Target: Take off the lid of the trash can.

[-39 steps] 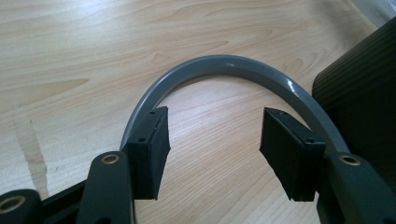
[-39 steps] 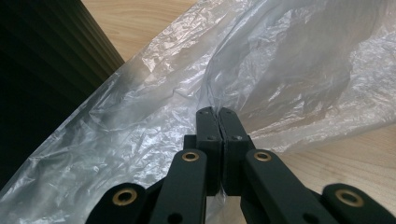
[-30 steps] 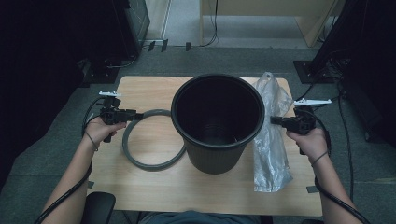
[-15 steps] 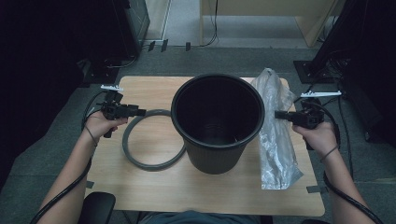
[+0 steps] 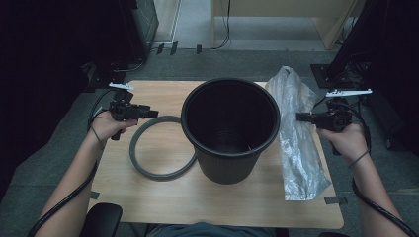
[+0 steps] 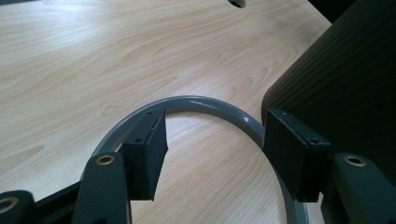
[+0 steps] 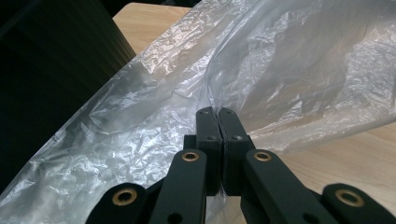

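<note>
The plastic bag (image 5: 296, 143) has risen, pinched by the right gripper (image 5: 299, 117); left gripper (image 5: 154, 113) spread, empty; lift higher, shake it open over the black bin (image 5: 230, 148).

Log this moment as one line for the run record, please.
right gripper: shut on plastic bag | left gripper: open above grey ring | black bin: upright on table

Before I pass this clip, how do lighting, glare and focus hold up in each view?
High view: dim, room edges nearly black, black bin interior unreadable, slightly soft. Left gripper view: bright, grey ring carries a thin highlight, near jaws a little soft. Right gripper view: clear plastic bag glints white in patches, dark upper left, shut right gripper sharp.
</note>
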The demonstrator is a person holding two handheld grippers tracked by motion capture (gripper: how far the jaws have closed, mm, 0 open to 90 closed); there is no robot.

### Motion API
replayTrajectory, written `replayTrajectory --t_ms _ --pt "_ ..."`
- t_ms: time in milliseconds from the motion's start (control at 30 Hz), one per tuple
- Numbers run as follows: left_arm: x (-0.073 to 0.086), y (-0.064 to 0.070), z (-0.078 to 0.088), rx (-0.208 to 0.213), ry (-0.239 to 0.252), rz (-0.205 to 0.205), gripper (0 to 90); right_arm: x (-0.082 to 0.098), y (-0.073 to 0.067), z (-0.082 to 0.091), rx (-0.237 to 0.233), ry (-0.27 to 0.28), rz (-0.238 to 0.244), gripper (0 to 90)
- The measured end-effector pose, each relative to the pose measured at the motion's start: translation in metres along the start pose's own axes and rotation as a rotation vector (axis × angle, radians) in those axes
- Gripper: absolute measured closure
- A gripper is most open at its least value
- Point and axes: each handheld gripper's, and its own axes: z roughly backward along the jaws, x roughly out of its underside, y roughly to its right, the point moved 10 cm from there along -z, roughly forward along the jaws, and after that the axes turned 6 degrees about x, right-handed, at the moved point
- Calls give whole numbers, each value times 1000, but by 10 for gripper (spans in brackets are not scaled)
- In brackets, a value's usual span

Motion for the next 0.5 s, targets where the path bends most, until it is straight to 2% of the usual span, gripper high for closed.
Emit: replayTrajectory --t_ms 200,300,367,500 --pt "-12 8 3 8 1 -3 392 -11 -5 10 0 -6 21 900" --pt "-12 11 4 22 -34 29 417 -14 -5 14 -10 -8 18 900" --pt "-15 13 5 18 -31 11 414 -15 -3 15 -9 -16 11 900" --pt "-22 17 9 19 -19 4 403 -22 -4 21 -7 -15 14 900"
